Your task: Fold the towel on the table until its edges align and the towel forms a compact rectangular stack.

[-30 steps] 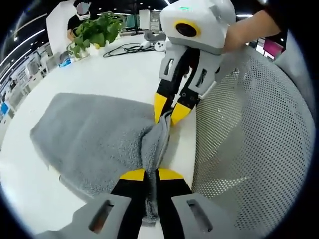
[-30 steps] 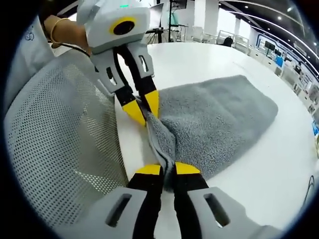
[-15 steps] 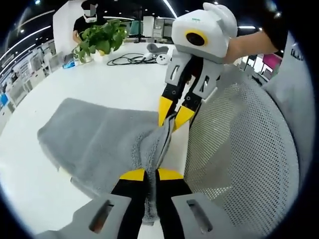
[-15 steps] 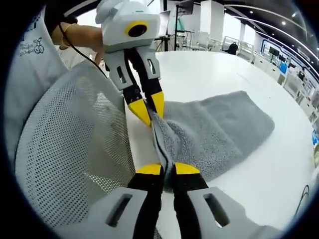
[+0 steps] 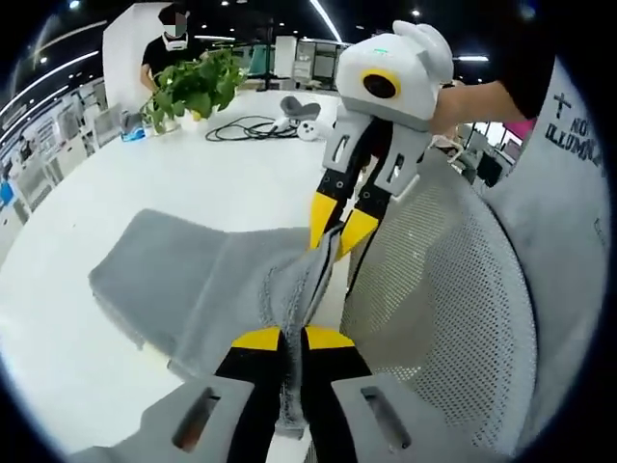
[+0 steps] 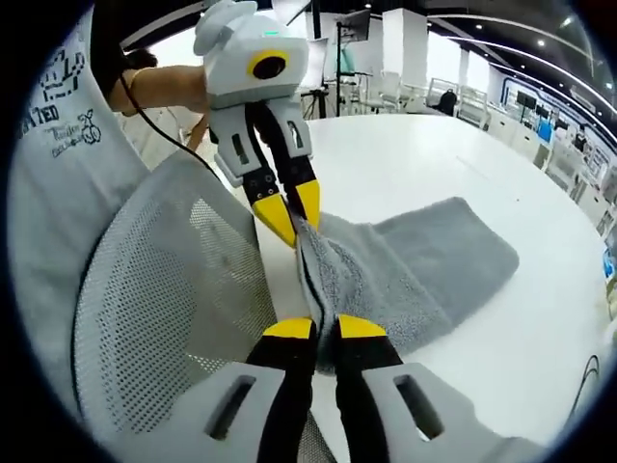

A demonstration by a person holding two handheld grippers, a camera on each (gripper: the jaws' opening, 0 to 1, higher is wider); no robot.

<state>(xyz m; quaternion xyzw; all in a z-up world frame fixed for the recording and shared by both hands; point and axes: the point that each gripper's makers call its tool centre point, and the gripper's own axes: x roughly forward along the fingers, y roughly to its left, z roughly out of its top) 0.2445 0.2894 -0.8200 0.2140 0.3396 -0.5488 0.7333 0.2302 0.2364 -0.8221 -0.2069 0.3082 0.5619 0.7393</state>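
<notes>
Fold only begun: left gripper (image 5: pixel 292 340) and right gripper (image 6: pixel 324 328) each pinch the grey terry towel (image 5: pixel 183 289) edge, lifted off white table (image 5: pixel 193 183), far end unfolded.

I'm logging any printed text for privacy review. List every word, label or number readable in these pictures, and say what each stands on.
"NO" above "ILLUMIN", cut off at the rim: on the person's grey shirt, left gripper view.
"TED", start cut off: on the same shirt, right gripper view.
A smaller line and a small drawing beneath "TED": too blurred to read.
Grippers, towel, mesh chair back: no readable text.
</notes>
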